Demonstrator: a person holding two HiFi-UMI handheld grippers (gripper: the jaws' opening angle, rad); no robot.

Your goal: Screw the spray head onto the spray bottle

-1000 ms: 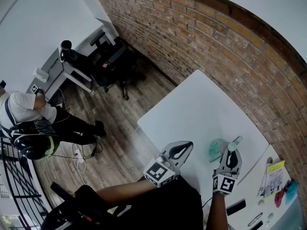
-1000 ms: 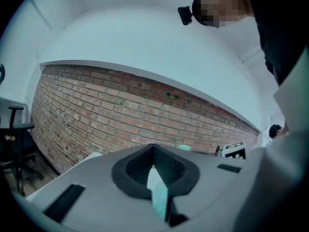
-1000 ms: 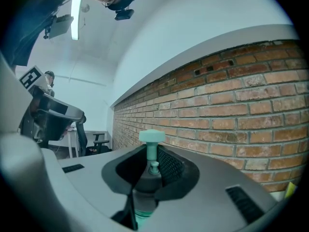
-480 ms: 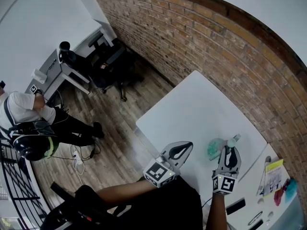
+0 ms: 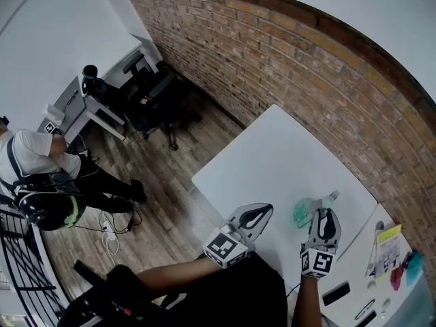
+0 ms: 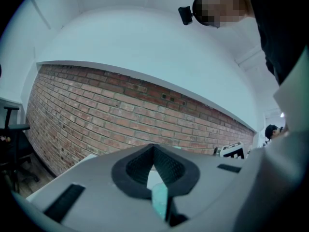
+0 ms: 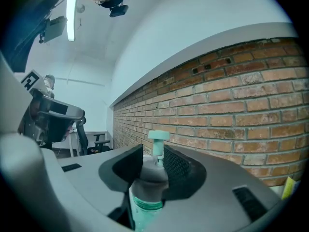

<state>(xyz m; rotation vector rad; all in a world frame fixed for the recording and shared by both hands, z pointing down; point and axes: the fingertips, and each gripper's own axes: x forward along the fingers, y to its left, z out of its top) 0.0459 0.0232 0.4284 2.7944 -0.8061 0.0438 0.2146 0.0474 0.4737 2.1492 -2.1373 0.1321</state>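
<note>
Spray bottle (image 7: 147,187): clear body with a green band, pale green stem and cap (image 7: 158,135) at its far end. It lies lengthwise between the jaws of the right gripper (image 7: 153,166), cap pointing toward the brick wall (image 5: 286,60).

Those jaws have just been opening. The pads (image 7: 176,168) sit close on either side of the bottle's shoulder; can't tell whether they press on it.

From above, the cap (image 5: 330,197) pokes out past the right gripper (image 5: 325,214), over the white table (image 5: 272,155) near its wall-side edge. A teal translucent shape (image 5: 305,212) sits just left of that tip; can't identify it.

Left gripper (image 5: 264,208): held level near the table's front edge, well apart from the bottle, jaws closed tight together.

Seated person (image 5: 34,162) on the floor far left.
</note>
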